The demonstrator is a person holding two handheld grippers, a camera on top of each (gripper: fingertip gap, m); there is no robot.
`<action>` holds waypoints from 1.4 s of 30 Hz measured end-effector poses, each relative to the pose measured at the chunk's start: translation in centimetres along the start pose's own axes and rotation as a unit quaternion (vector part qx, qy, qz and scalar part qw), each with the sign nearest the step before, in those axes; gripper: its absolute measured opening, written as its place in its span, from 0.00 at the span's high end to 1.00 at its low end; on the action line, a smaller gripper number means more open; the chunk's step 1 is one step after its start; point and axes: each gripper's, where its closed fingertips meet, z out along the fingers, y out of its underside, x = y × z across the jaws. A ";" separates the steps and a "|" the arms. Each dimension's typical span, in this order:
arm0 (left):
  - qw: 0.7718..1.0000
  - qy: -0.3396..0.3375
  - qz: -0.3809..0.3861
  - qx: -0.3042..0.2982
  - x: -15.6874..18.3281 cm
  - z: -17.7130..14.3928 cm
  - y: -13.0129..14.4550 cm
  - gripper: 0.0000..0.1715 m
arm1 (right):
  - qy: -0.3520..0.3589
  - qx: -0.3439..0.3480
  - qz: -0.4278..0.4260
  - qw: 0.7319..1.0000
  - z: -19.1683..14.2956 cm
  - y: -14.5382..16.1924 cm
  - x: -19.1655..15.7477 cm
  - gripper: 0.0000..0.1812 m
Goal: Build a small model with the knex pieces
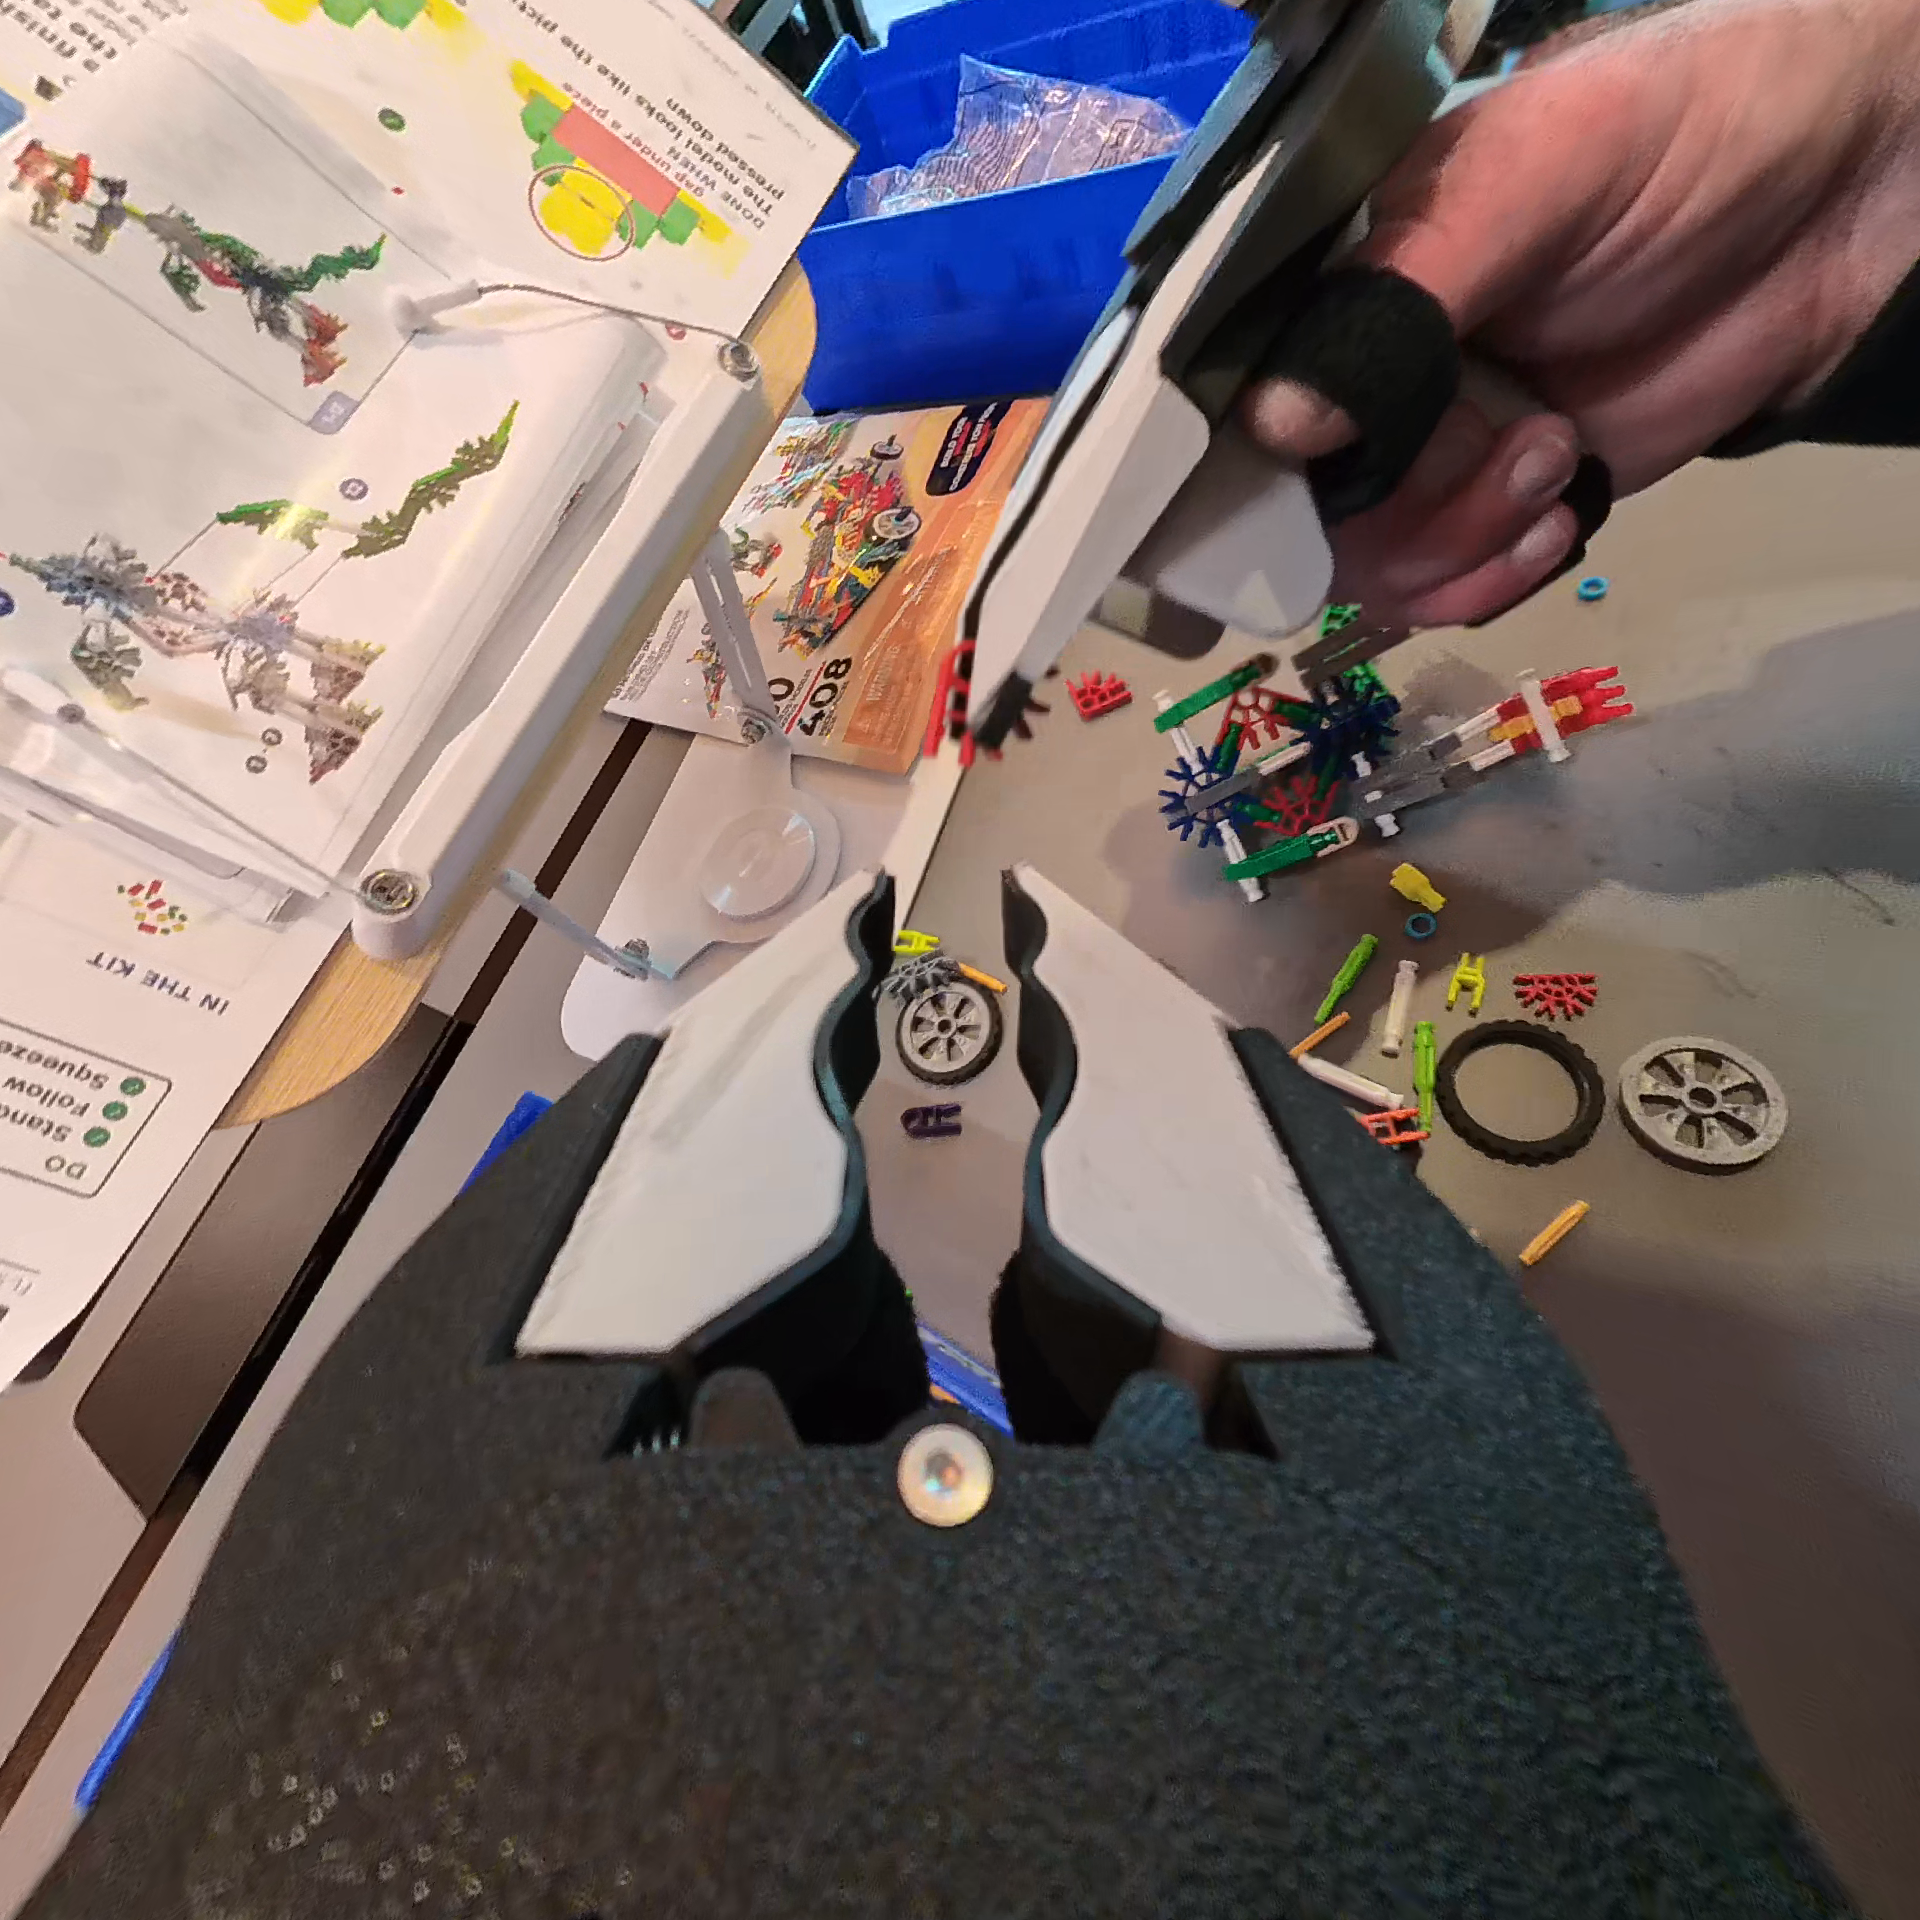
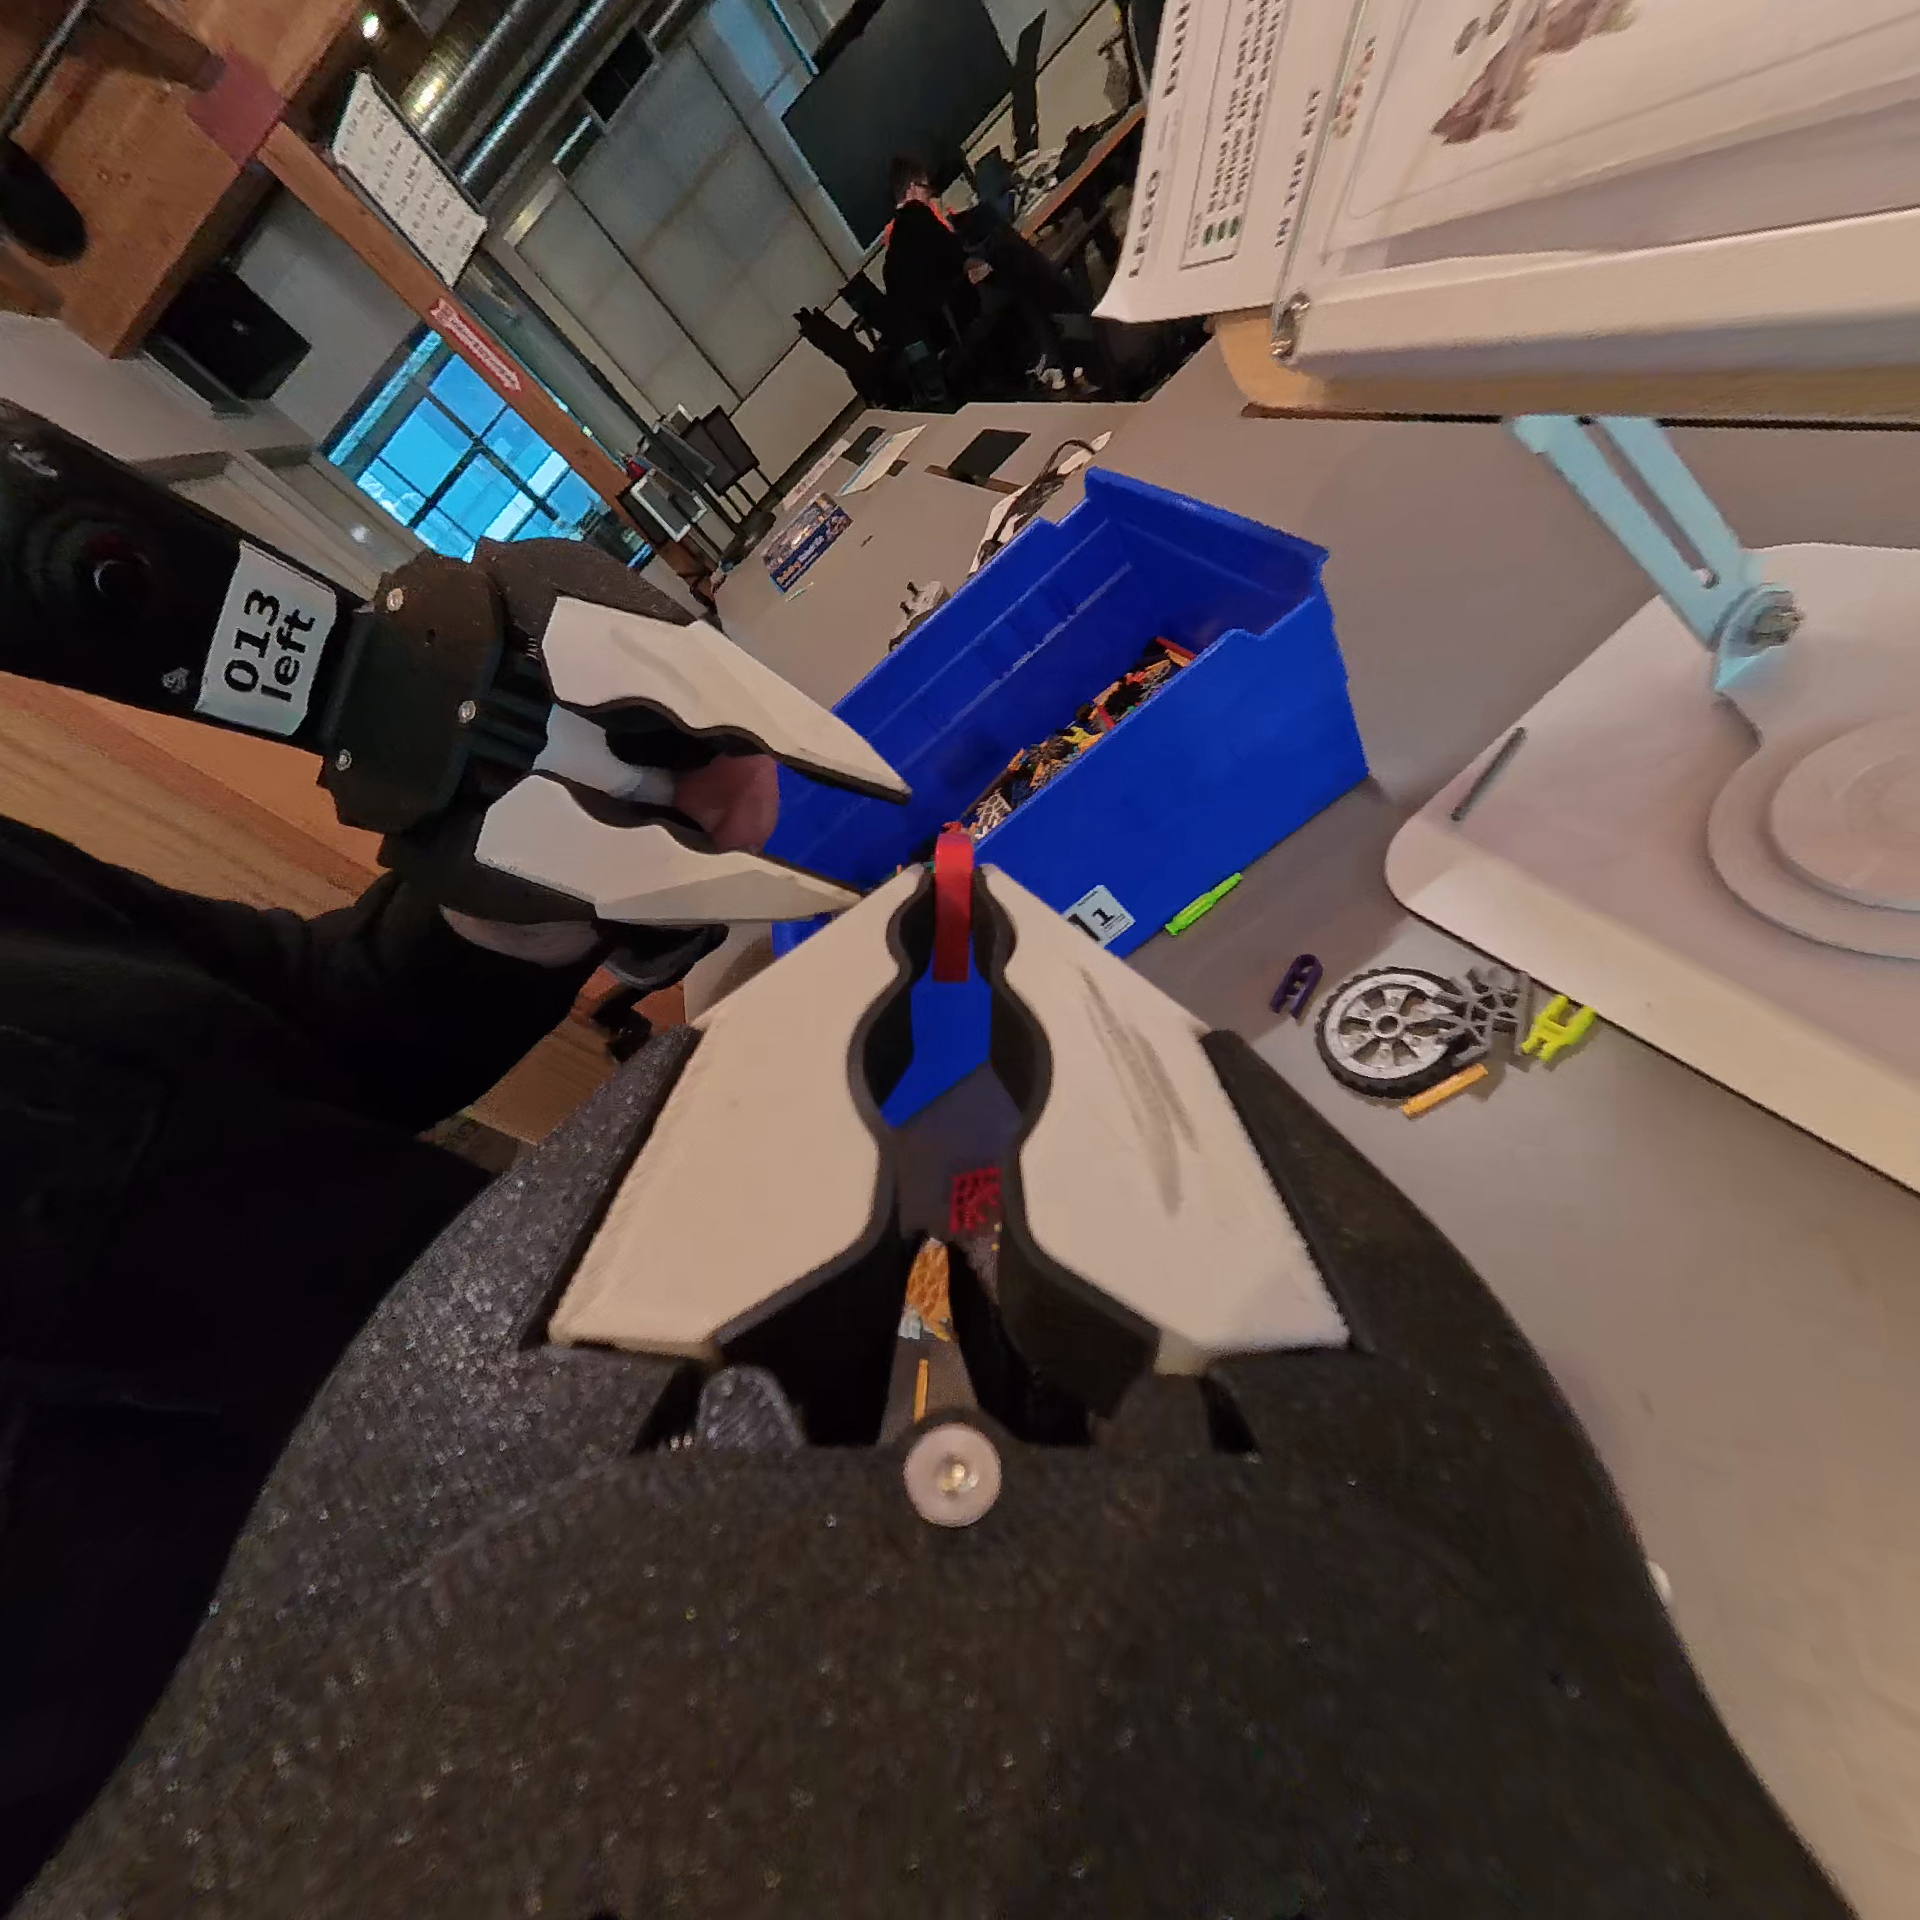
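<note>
A grey tabletop [image 1: 1714, 1455] in a large workshop hall carries scattered plastic construction-toy pieces. A blue bin [image 2: 1195, 769] on it holds a heap of mixed coloured rods and connectors; in the left wrist view a second blue bin [image 1: 966, 301] contains a clear plastic bag [image 1: 1049, 135]. An instruction sheet [image 1: 208, 520] rests on a white stand [image 1: 727, 862], with a printed booklet [image 1: 873, 582] lying behind the stand.

The left gripper [image 1: 948, 883] hangs above the table with its jaws apart and nothing between them; just beyond its tips lie a small grey wheel [image 1: 948, 1031] and a purple clip [image 1: 932, 1122]. The right gripper [image 2: 954, 873], held in a hand [image 1: 1621, 312], is clamped on a red connector piece [image 2: 953, 914] at its tips, raised off the table near the left gripper's fingertips [image 2: 831, 888].

To the right lie a partly built assembly [image 1: 1340, 758], a black tyre [image 1: 1519, 1091] and a grey wheel hub [image 1: 1702, 1103].
</note>
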 end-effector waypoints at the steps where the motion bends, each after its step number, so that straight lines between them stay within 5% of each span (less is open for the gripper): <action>1: 1.000 -0.001 -0.004 0.000 -0.1 -0.1 0.1 0.90 | 0.003 0.003 0.003 1.000 -0.4 -0.1 0.3 0.97; 12: 0.998 -0.016 -0.035 -0.050 -1.5 -1.6 4.1 0.90 | 0.180 -0.032 -0.051 0.982 -9.1 -1.3 8.2 0.97; 20: 0.995 -0.014 -0.063 -0.081 -1.6 -2.1 6.7 0.89 | 0.298 -0.174 -0.067 0.936 -14.9 1.9 15.4 0.97; 30: 0.993 -0.016 -0.069 -0.094 -1.8 -1.8 7.7 0.89 | 0.263 -0.316 -0.022 0.911 -15.0 8.5 19.4 0.97; 42: 0.992 -0.014 -0.074 -0.102 -1.7 -1.4 8.2 0.88 | 0.212 -0.337 0.011 0.917 -14.5 10.0 20.6 0.96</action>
